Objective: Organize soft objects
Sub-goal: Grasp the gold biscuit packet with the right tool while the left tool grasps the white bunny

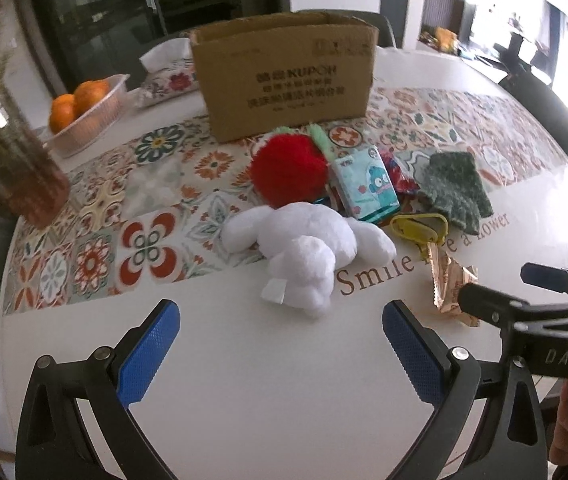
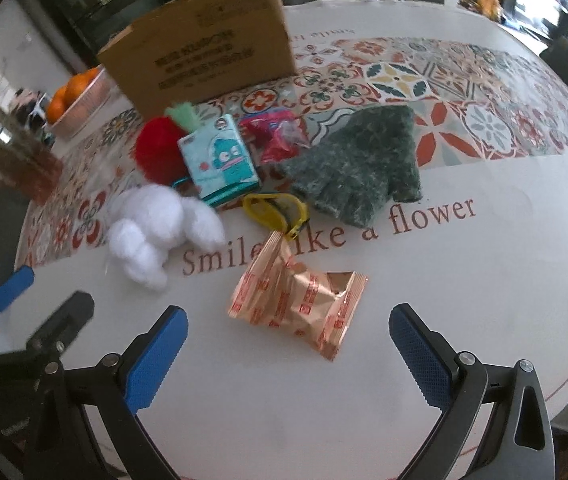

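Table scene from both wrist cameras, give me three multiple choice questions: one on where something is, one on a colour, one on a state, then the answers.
1. Where does the cardboard box stand relative to the pile of soft things?
A. Behind it, farther from the cameras
B. In front of it, nearest the fingers
C. On top of it

2. What colour is the knitted glove?
A. Yellow
B. Dark green
C. White

3. How is the right gripper?
A. Shut on the glove
B. Shut on the snack wrapper
C. Open, holding nothing

Answers:
1 A, the box rises beyond the red plush and the white plush.
2 B, its speckled green knit shows clearly in the right wrist view.
3 C, its blue fingers stand wide apart with the gold snack wrapper lying loose on the table ahead.
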Demonstrator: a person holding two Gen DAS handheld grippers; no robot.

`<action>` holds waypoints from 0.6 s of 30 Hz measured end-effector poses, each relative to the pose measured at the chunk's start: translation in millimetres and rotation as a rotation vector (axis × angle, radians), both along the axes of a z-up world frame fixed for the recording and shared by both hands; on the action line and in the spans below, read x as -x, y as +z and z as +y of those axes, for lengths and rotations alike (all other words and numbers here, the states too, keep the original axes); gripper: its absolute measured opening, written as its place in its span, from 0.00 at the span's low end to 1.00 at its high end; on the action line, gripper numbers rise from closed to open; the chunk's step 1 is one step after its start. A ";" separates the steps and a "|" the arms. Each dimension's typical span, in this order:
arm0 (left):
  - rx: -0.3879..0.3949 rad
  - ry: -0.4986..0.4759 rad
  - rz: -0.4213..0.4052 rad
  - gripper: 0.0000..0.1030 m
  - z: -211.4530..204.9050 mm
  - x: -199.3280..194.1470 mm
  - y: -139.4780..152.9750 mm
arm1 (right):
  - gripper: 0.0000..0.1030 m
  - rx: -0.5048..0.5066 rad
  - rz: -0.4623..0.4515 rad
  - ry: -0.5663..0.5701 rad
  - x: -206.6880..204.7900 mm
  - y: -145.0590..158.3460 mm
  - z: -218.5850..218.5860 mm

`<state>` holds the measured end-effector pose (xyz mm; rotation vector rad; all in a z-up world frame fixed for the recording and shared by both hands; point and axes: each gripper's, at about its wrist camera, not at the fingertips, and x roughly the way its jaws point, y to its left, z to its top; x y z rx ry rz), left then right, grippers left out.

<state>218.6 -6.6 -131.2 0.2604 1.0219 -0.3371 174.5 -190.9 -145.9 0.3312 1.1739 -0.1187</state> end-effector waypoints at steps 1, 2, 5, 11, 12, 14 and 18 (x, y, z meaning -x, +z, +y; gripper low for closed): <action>-0.001 -0.013 0.009 1.00 -0.9 -3.5 -3.7 | 0.99 -0.011 0.003 -0.012 -2.6 -2.6 -1.1; -0.005 -0.021 0.014 1.00 -1.7 -6.9 -6.5 | 0.99 -0.021 0.007 -0.028 -4.8 -5.7 -2.1; -0.006 -0.050 0.025 1.00 -4.1 -15.5 -15.3 | 0.99 -0.022 0.019 -0.061 -10.0 -12.9 -3.0; 0.018 -0.100 0.073 0.96 -7.3 -32.6 -36.2 | 0.98 -0.044 0.055 -0.120 -20.4 -28.7 -5.7; 0.021 -0.105 0.079 0.95 -7.4 -35.8 -39.5 | 0.98 -0.047 0.062 -0.130 -21.9 -31.3 -6.2; 0.026 -0.117 0.087 0.93 -7.3 -41.1 -44.8 | 0.97 -0.046 0.080 -0.144 -25.4 -37.5 -6.4; 0.028 -0.137 0.098 0.86 -9.4 -49.3 -53.3 | 0.93 -0.041 0.105 -0.169 -27.9 -48.2 -4.1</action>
